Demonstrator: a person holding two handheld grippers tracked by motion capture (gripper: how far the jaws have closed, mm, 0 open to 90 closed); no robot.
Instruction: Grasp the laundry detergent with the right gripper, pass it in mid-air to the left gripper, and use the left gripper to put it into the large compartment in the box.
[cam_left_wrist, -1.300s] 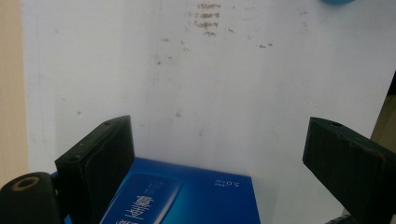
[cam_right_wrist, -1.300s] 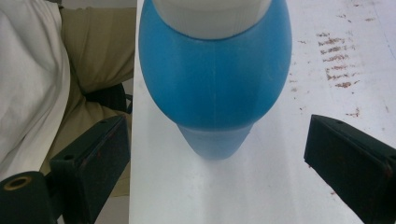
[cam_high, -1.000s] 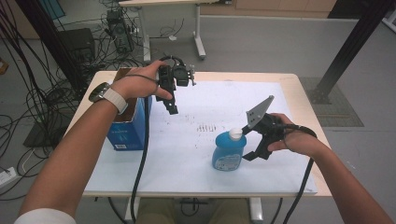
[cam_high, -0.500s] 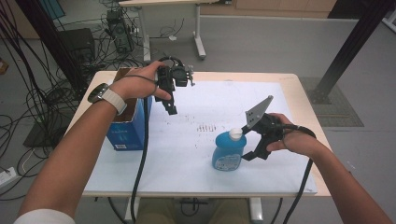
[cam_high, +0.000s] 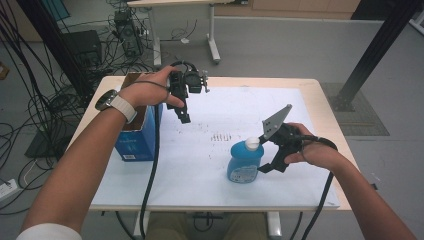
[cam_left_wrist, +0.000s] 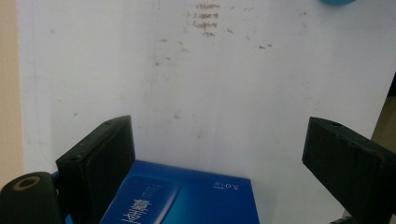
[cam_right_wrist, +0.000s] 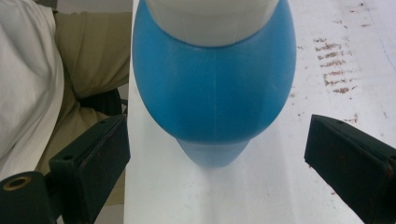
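While both fingers spread | right gripper flanks blue bottle | box open

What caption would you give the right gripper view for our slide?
Open right tool facing a rounded blue plastic bottle with a white cap, standing upright on the white paper-covered table, untouched between the jaws.
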